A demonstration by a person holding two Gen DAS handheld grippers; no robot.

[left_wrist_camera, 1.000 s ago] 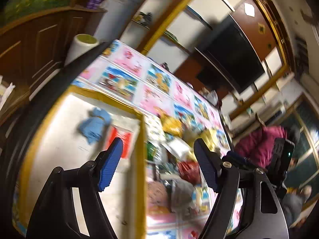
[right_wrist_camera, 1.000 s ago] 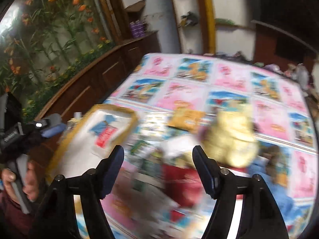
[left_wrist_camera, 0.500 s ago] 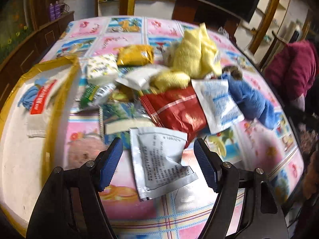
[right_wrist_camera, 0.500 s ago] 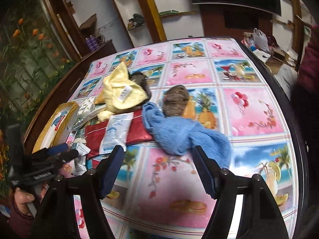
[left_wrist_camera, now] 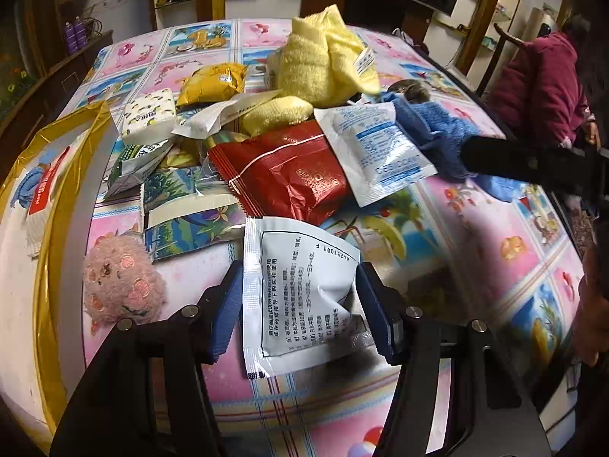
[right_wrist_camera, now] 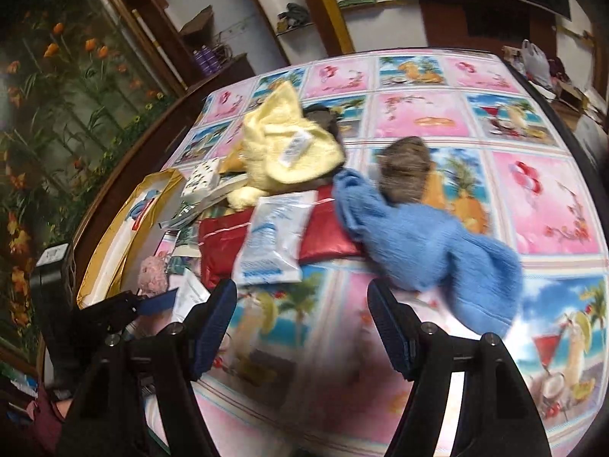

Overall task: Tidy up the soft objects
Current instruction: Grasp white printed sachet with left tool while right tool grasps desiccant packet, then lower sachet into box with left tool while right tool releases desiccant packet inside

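Note:
A pile of soft things lies on the picture-print tablecloth: a yellow towel (left_wrist_camera: 323, 57), a blue towel (left_wrist_camera: 437, 133), a pink plush ball (left_wrist_camera: 120, 285), a brown fuzzy lump (right_wrist_camera: 405, 169), and packets, among them a red one (left_wrist_camera: 289, 171) and a white printed sachet (left_wrist_camera: 304, 297). My left gripper (left_wrist_camera: 300, 312) is open, its fingers on either side of the white sachet, apart from it. My right gripper (right_wrist_camera: 302, 327) is open and empty above the cloth, just short of the blue towel (right_wrist_camera: 426, 243). The yellow towel (right_wrist_camera: 285, 141) lies behind.
A gold-rimmed white tray (left_wrist_camera: 49, 198) stands at the left with a small blue cloth and a red-labelled packet (left_wrist_camera: 42, 190) in it. A person in a magenta jacket (left_wrist_camera: 540, 83) sits at the far right. The table edge runs close on the right.
Both grippers have swung down toward the table. The left one has come lower over the white sachet, which now lies between its fingers. The right one has moved closer to the blue towel.

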